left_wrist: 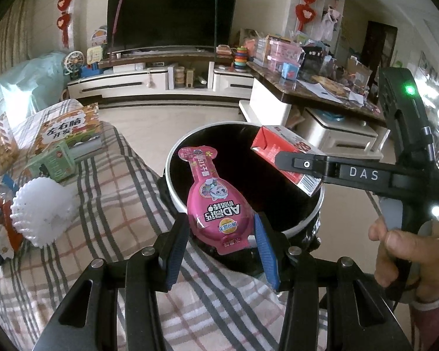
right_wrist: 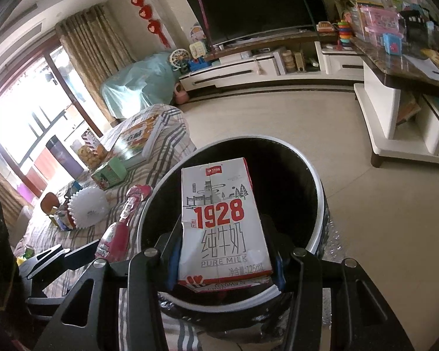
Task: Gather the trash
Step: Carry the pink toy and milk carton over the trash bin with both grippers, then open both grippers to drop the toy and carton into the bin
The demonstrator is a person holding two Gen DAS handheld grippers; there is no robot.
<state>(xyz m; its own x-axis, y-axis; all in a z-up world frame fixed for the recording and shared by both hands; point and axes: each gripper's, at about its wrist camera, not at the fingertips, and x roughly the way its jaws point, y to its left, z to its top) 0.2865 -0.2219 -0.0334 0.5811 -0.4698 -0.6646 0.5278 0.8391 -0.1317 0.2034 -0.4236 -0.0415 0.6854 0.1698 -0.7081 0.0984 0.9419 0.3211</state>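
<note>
My left gripper point(left_wrist: 221, 242) is shut on a pink drink pouch point(left_wrist: 216, 196) and holds it over the near rim of a round black trash bin point(left_wrist: 172, 175) beside the plaid sofa. My right gripper point(right_wrist: 224, 263) is shut on a red and white milk carton point(right_wrist: 222, 225) and holds it over the same bin point(right_wrist: 316, 181). In the left wrist view the carton point(left_wrist: 286, 152) and the right gripper point(left_wrist: 281, 159) hang over the bin's right side. In the right wrist view the pouch point(right_wrist: 117, 234) shows at the bin's left edge.
On the plaid sofa point(left_wrist: 108, 193) lie a white foam fruit net point(left_wrist: 41, 210), a green box point(left_wrist: 51, 163), a book point(left_wrist: 67, 131) and snack wrappers point(left_wrist: 0, 234). A TV stand point(left_wrist: 161, 82) is across the floor, and a cluttered table point(left_wrist: 307, 87) is at the right.
</note>
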